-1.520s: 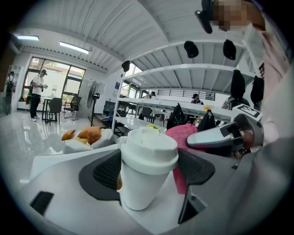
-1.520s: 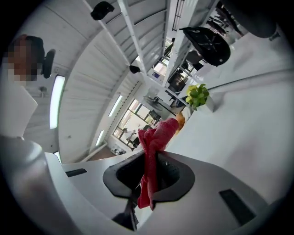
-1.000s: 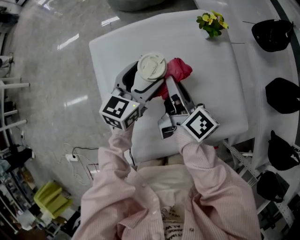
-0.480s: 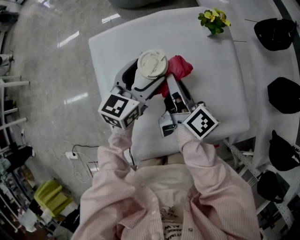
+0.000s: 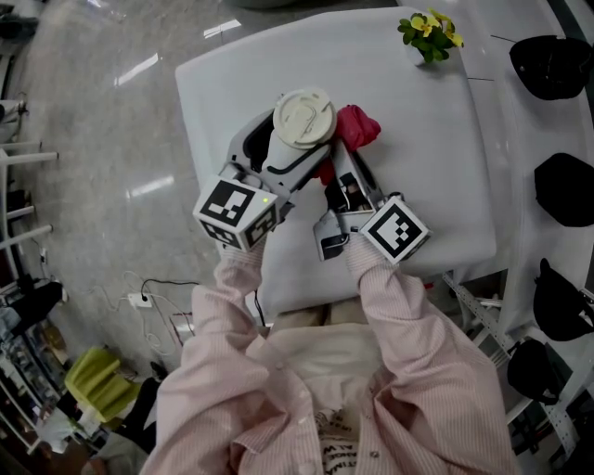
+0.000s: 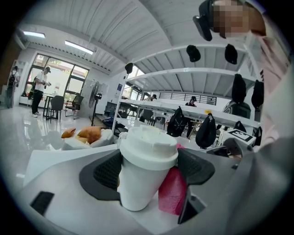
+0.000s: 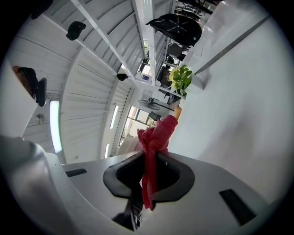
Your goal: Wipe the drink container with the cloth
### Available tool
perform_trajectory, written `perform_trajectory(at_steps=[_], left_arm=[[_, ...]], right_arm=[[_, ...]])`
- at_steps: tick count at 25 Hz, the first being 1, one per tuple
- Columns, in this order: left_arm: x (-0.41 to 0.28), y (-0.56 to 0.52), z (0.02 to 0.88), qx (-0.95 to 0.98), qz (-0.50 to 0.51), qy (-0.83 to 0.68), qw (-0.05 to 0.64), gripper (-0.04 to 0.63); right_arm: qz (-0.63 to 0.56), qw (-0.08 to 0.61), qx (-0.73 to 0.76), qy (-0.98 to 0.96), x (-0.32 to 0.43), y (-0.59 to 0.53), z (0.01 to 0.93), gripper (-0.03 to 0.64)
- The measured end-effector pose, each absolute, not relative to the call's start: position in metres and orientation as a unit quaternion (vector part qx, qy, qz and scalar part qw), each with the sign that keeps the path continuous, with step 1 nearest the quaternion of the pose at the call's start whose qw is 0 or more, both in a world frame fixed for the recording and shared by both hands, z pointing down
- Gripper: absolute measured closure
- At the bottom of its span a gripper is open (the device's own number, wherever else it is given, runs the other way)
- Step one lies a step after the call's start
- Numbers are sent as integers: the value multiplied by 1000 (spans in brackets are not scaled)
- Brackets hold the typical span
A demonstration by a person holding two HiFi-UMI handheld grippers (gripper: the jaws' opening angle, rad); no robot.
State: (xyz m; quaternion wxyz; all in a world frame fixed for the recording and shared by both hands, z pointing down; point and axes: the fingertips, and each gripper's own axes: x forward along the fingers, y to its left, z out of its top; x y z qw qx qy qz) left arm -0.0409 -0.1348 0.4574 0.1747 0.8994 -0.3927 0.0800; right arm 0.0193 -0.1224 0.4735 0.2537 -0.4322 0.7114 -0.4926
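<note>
Head view: the left claw is clamped round a lidded white cup, which sits at about 11 o'clock from the middle of the white counter. The red cloth is bunched right against the cup at its 3 o'clock. It's pinched in the right claw, which comes in from 5 o'clock. Both arms are in pink striped sleeves. There's a small yellow-flowered plant at the counter's 1 o'clock corner. A few black caps lie off at 3 o'clock on the next surface over.

Left gripper view: the left claw has both dark pads on the cup, one at 9 o'clock and one at 3 o'clock of it. It's a firm grasp and the lid is on. The cloth is touching the cup's side down at 4 o'clock. Black bags hang in the background at 1 o'clock.

Right gripper view: the right claw is clenched on the cloth. The fabric sticks up past the pads toward 12 o'clock and a tail hangs down at 6. The plant is at 1 o'clock, and the bare counter fills the 3 o'clock side.
</note>
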Motion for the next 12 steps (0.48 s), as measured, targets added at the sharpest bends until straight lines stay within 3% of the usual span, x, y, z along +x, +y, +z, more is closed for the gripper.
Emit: perform_trajectory(at_steps=[12], left_arm=[[-42,-134,459,899,83,-393,175,212]], right_arm=[[-505,236,-459,692,20,-129,508,571]])
